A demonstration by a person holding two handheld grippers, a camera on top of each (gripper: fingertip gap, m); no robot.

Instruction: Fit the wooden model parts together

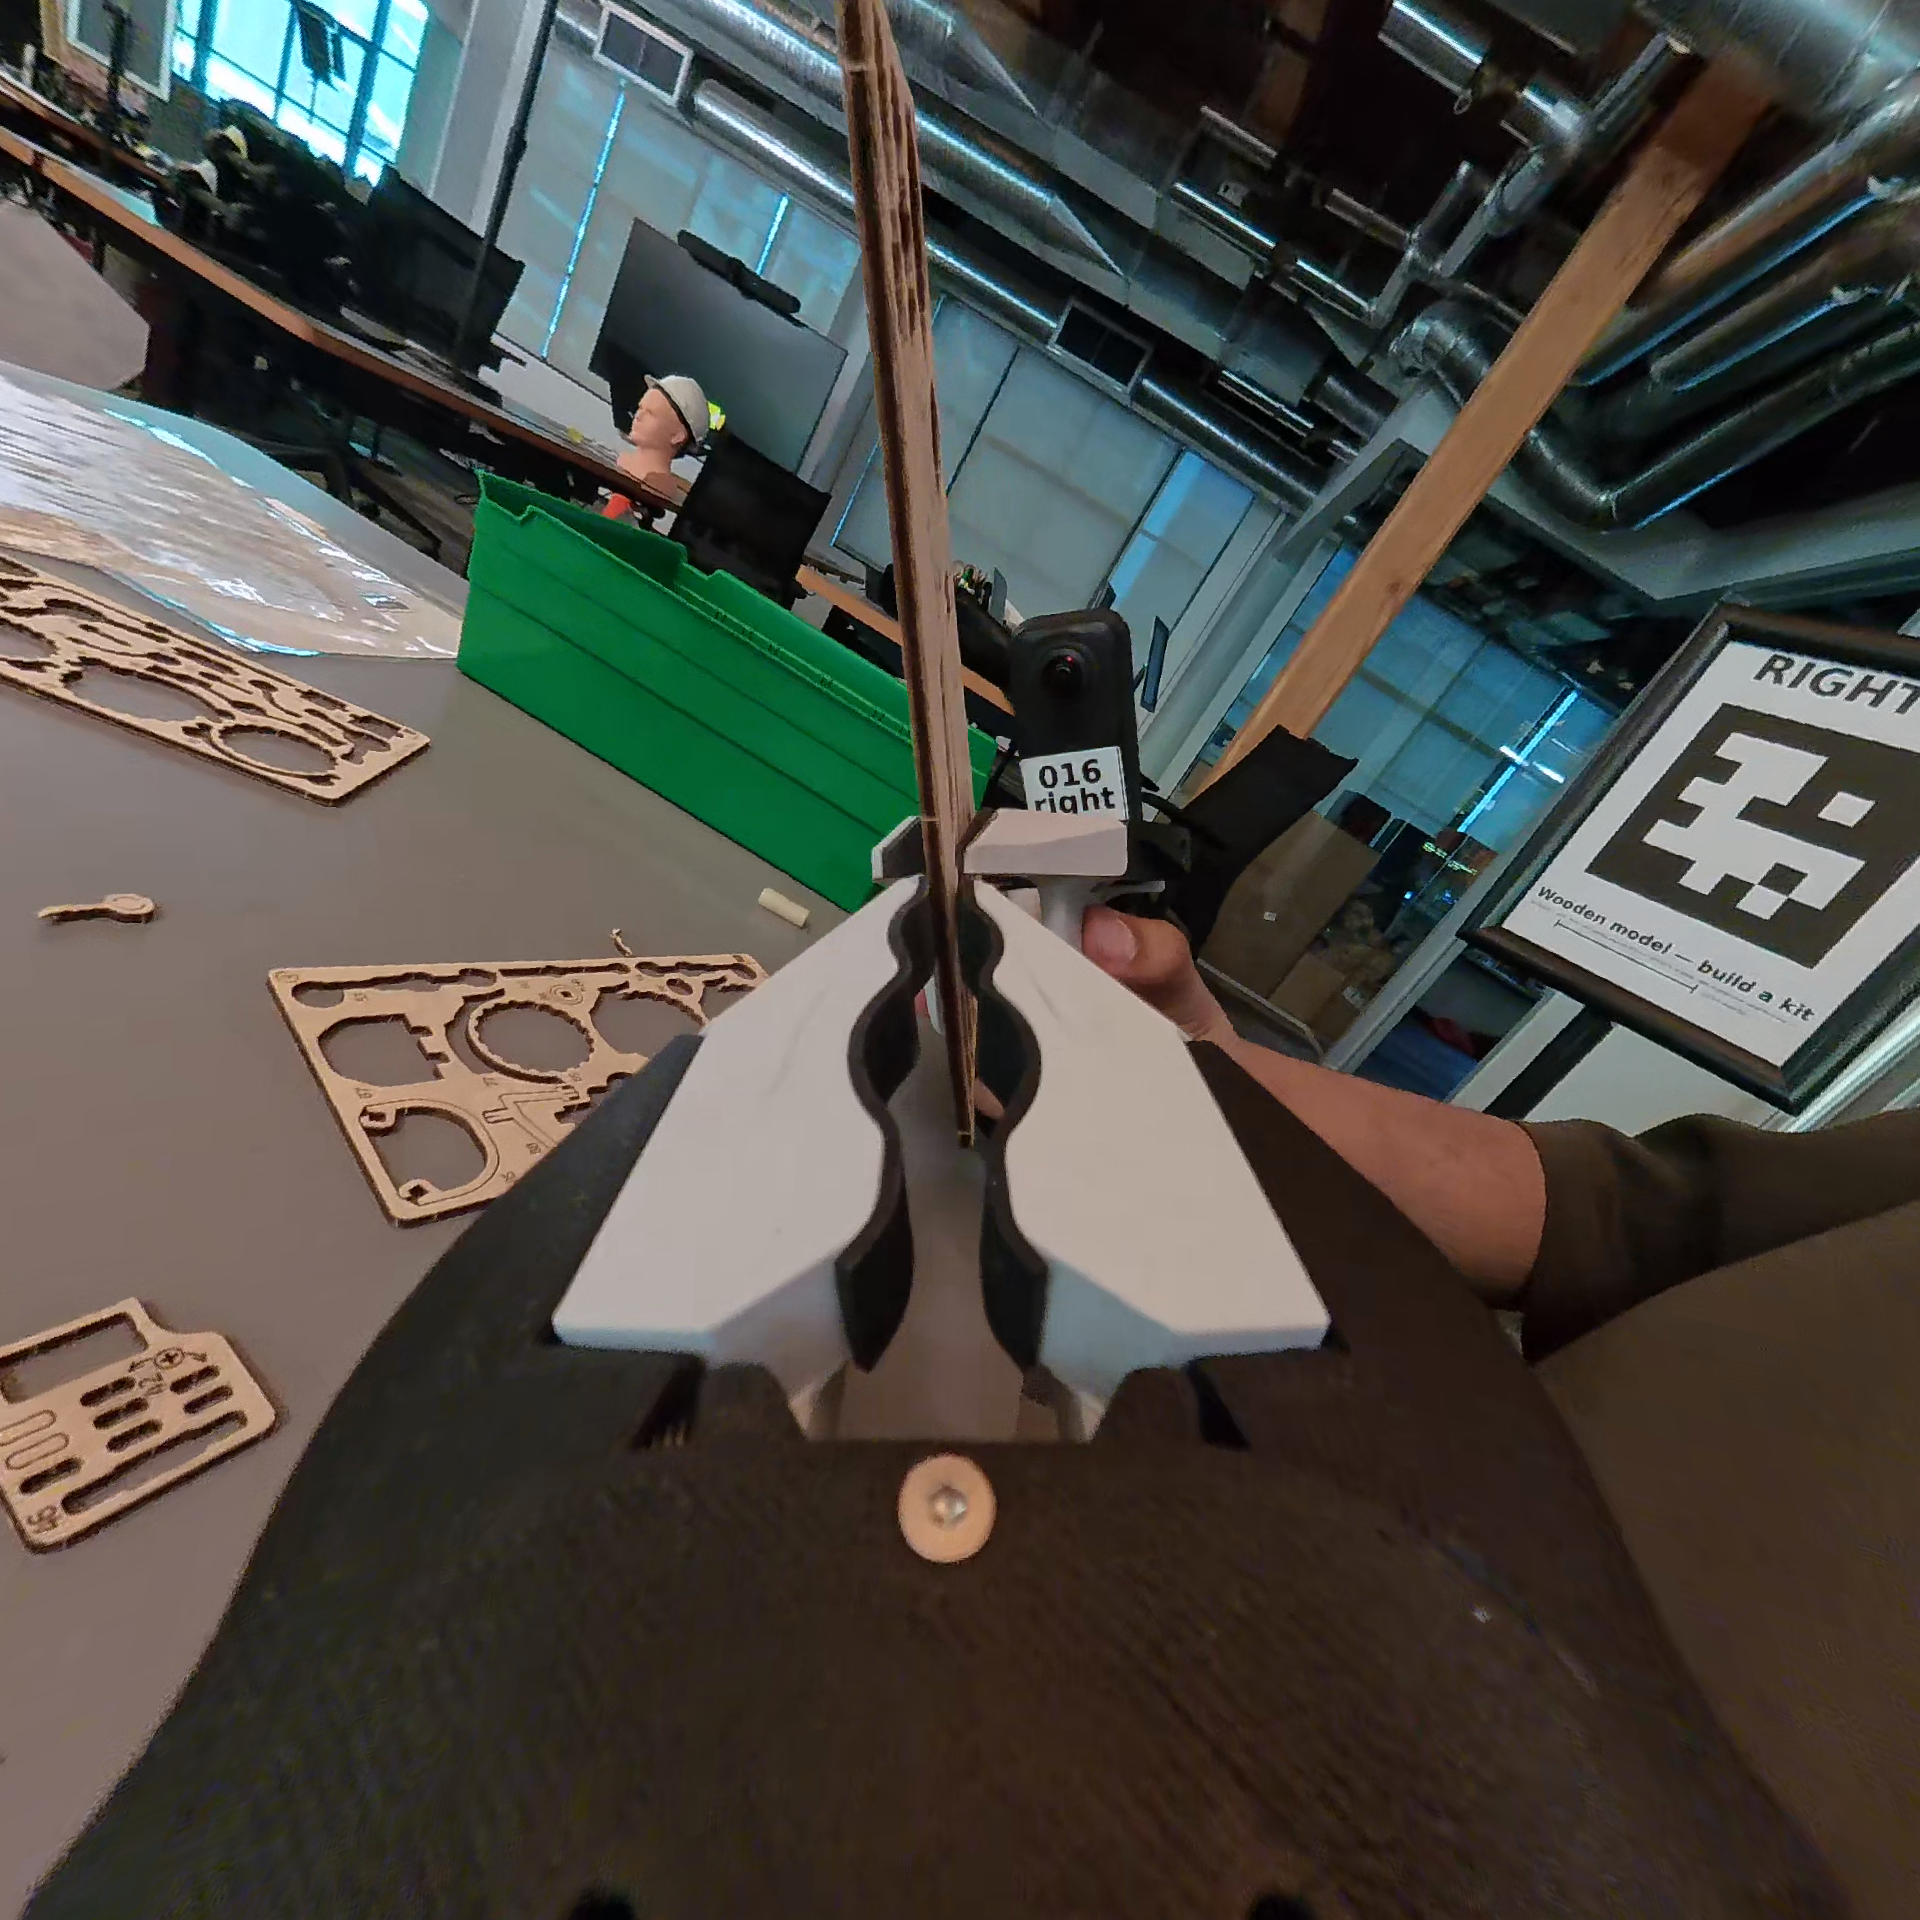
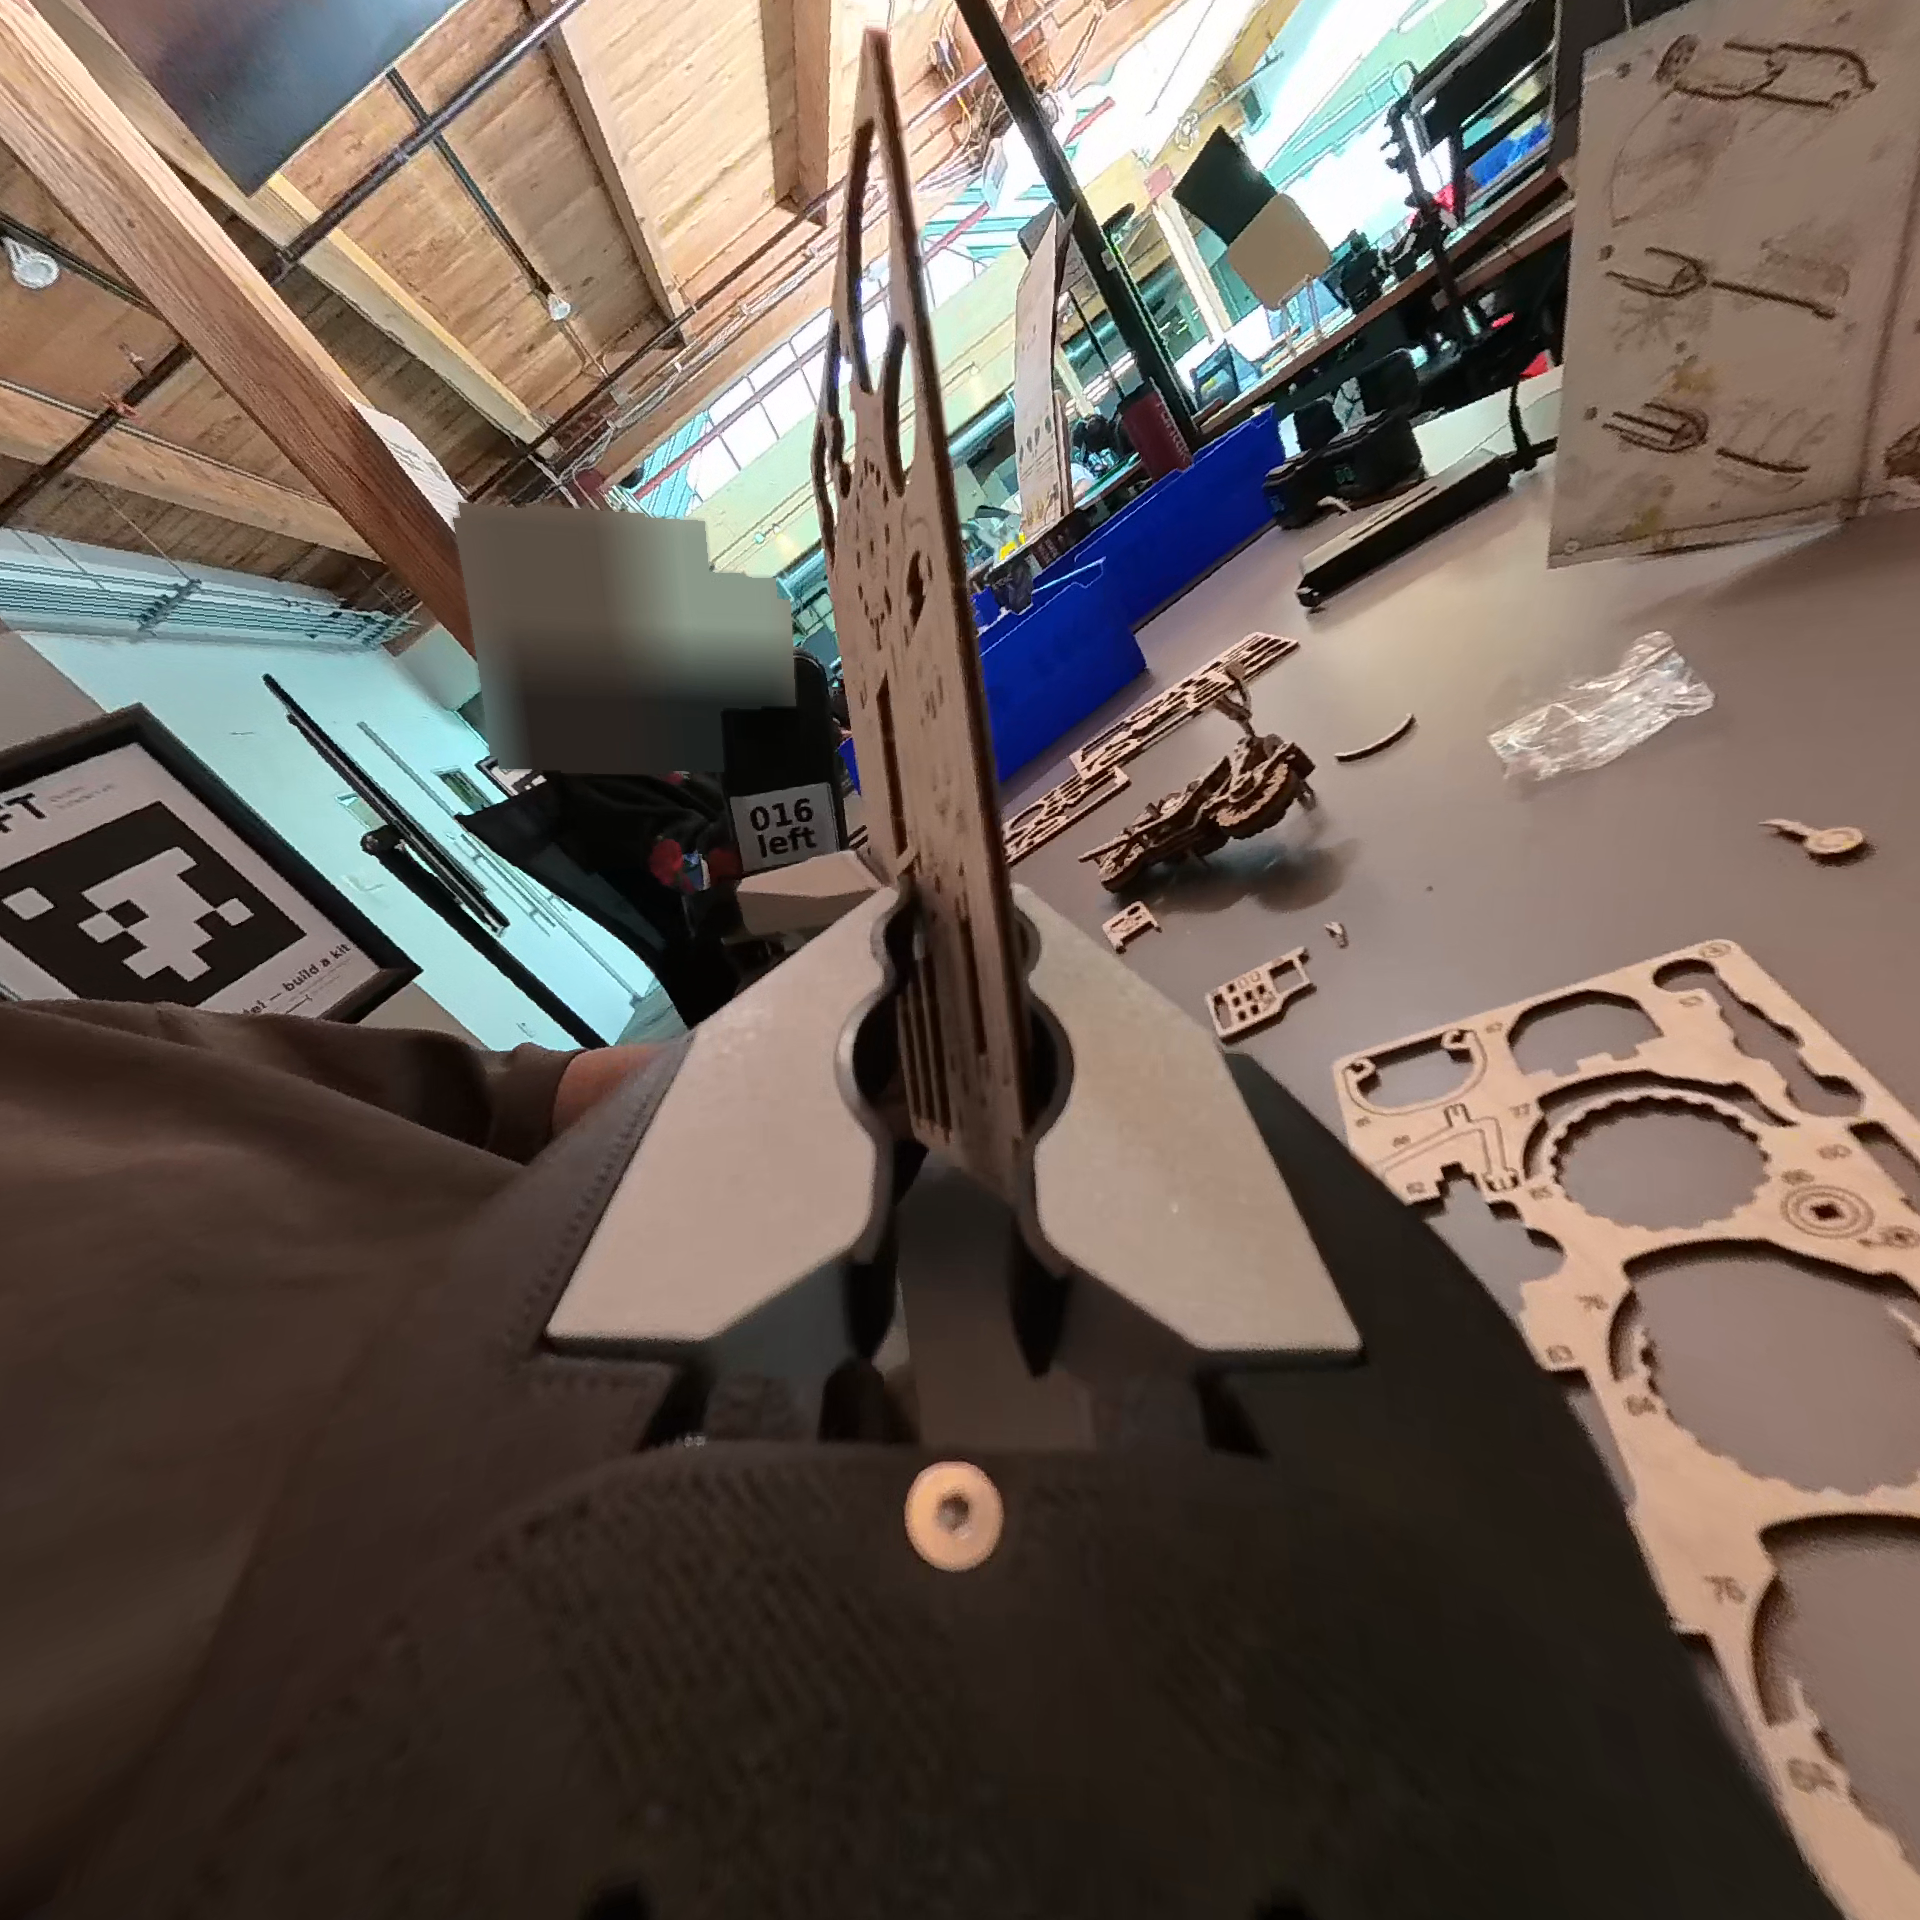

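Observation:
A thin wooden parts sheet (image 1: 902, 468) stands upright and edge-on between both grippers. My left gripper (image 1: 945, 904) is shut on its lower edge, with both pads pressed on it. My right gripper (image 1: 940, 844) faces it from the far side of the sheet, with a hand on its handle. In the right wrist view the same sheet (image 2: 904, 623) stands slanted between my right gripper's (image 2: 956, 925) fingers. These stand wider apart than the sheet is thick, with a dark gap on the left. The left gripper (image 2: 800, 883) shows just behind the sheet.
On the grey table (image 1: 312, 883) lie punched-out wooden sheets (image 1: 499, 1070) (image 2: 1662, 1195) and small loose parts (image 1: 114, 1423). A partly built wooden model (image 2: 1205, 810) lies farther off. There are also a green bin (image 1: 675, 665), a blue bin (image 2: 1060, 665), a plastic bag (image 2: 1600, 707) and a framed sign (image 1: 1766, 831). The tips of both grippers are at nearly the same place. From either gripper's tips it is about 20 cm to the partly built wooden model (image 2: 1205, 810).

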